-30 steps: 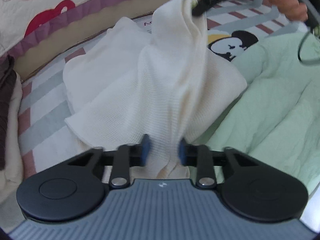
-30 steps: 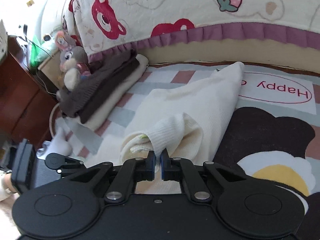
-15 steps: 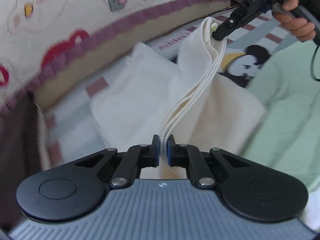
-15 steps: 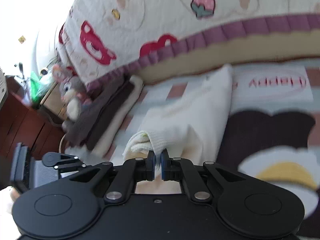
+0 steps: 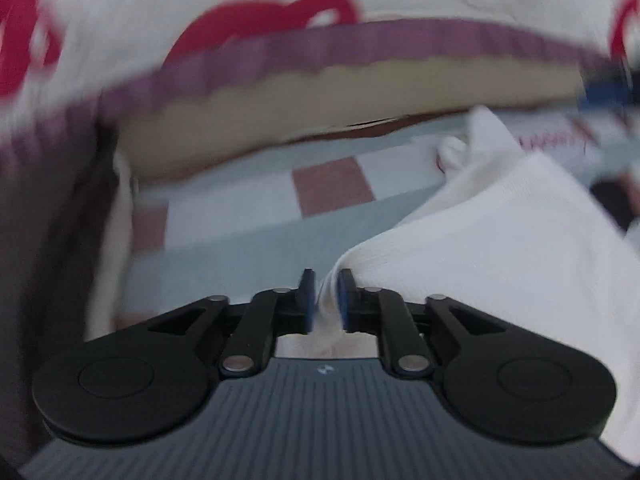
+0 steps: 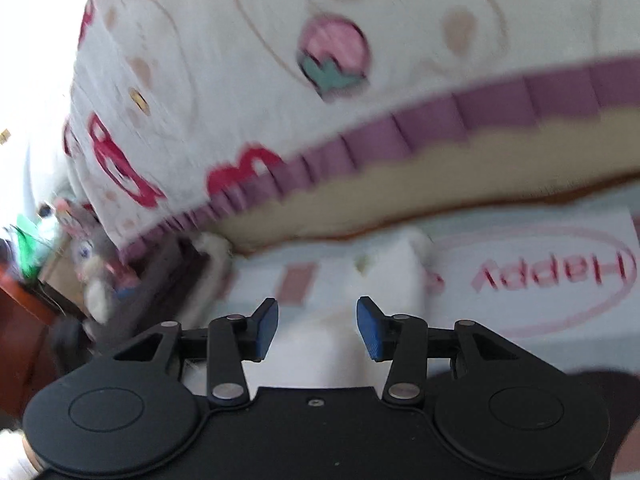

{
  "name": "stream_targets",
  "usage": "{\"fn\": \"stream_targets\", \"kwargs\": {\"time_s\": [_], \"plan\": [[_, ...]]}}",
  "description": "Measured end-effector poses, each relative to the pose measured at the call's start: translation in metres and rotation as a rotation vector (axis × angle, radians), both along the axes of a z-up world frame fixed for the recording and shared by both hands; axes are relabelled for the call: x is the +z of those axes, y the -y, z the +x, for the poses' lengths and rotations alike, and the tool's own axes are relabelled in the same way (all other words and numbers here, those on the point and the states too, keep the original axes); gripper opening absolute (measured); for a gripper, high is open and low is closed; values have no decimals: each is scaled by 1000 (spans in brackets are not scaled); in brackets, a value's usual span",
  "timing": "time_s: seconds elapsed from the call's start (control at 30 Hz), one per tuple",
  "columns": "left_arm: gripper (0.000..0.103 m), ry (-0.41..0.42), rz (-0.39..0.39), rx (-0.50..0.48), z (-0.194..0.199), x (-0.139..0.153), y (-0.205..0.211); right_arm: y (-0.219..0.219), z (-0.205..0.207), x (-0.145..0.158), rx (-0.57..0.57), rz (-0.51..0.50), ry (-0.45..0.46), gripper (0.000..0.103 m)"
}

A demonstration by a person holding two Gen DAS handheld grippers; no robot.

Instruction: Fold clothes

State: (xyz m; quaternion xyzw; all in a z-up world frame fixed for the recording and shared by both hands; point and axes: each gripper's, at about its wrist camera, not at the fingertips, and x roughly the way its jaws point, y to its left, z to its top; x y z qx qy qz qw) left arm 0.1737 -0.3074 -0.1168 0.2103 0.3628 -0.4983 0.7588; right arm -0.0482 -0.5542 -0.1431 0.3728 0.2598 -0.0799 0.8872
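A cream knit garment (image 5: 500, 248) lies on a checked bedsheet (image 5: 280, 216) of pale blue, white and dusty pink squares, its near edge pinched between the blue pads of the left gripper (image 5: 326, 300), whose jaws are drawn close together with a fold of the cloth between them. From there the fabric spreads away to the right across the bed. The right gripper (image 6: 317, 326) is released, its blue-padded fingers (image 6: 266, 326) spread wide and holding nothing, with the garment (image 6: 384, 276) lying flat on the sheet just beyond and below them. Behind the bed rises a quilt (image 6: 280, 60) printed with strawberries and red bears, edged with a purple ruffle (image 6: 440, 120). A pink oval bearing the word "Happy" (image 6: 552, 276) shows on the sheet to the right, and a plush toy (image 6: 90, 256) sits at the far left; both views are blurred by motion
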Motion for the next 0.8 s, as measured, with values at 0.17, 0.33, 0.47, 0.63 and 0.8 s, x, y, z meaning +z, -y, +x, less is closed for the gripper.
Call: {"fn": "stream_targets", "kwargs": {"time_s": [0.17,0.33,0.47,0.63,0.8], "plan": [[41,-313,-171,190,42,-3,-48,-17,-4,-22,54,-20,-55,50],[41,-483,-207,248,54,-13,-75,-27,7,-31,90,7,-56,50],[47,-456,-152,188,33,-19,-68,-33,20,-44,84,28,-99,50],[5,-200,-107,102,3,-9,-51,-65,15,-32,103,-226,-24,12],[5,-28,-154,-36,-30,16,-44,-103,1,-7,139,-525,39,12]]}}
